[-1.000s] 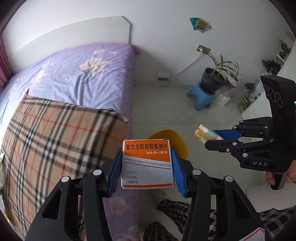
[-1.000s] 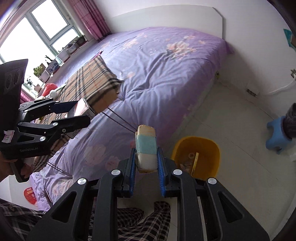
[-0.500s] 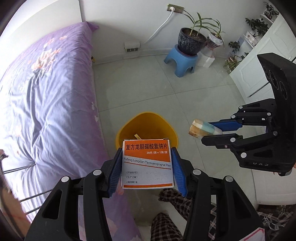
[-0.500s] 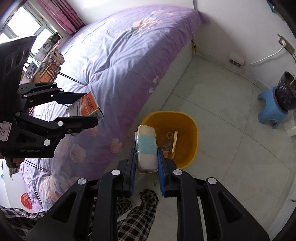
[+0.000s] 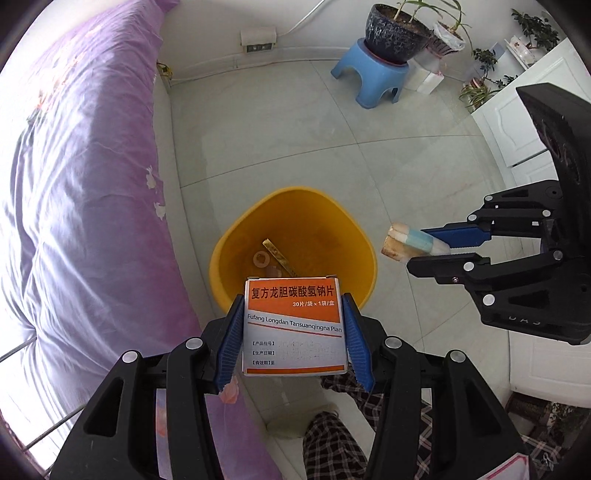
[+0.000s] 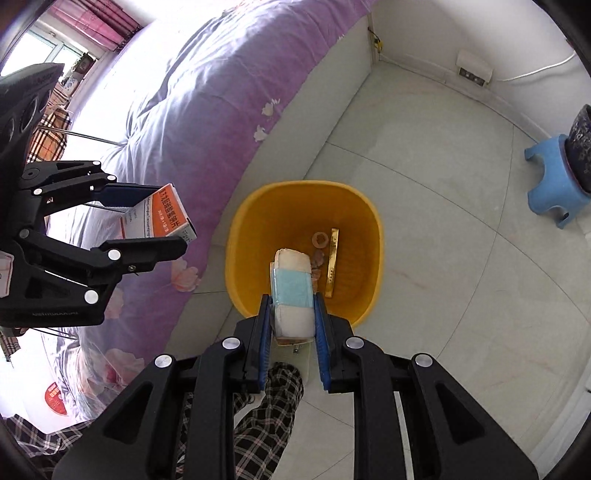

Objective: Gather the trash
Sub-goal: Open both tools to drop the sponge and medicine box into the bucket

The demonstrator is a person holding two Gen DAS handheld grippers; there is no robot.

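My left gripper (image 5: 291,332) is shut on an orange and white medicine box (image 5: 293,325), held above the near rim of a yellow bin (image 5: 236,236) on the floor. My right gripper (image 6: 291,314) is shut on a white wad with a light blue band (image 6: 291,291), held over the same bin (image 6: 373,229). The bin holds a gold strip (image 6: 332,262) and a few small scraps. In the left wrist view the right gripper (image 5: 439,245) sits right of the bin with the wad (image 5: 410,240). In the right wrist view the left gripper (image 6: 166,221) with the box (image 6: 162,216) is left of the bin.
A bed with a purple floral cover (image 5: 74,184) runs along the left, close to the bin. A blue stool (image 5: 373,74) bearing a dark plant pot (image 5: 395,33) stands by the far wall. A white cabinet (image 5: 517,122) is at right. Plaid trouser legs (image 6: 266,413) are below the grippers.
Both grippers have swung from the bed toward the floor and come over the yellow bin, which now looks larger and nearer. Both still hold their items.
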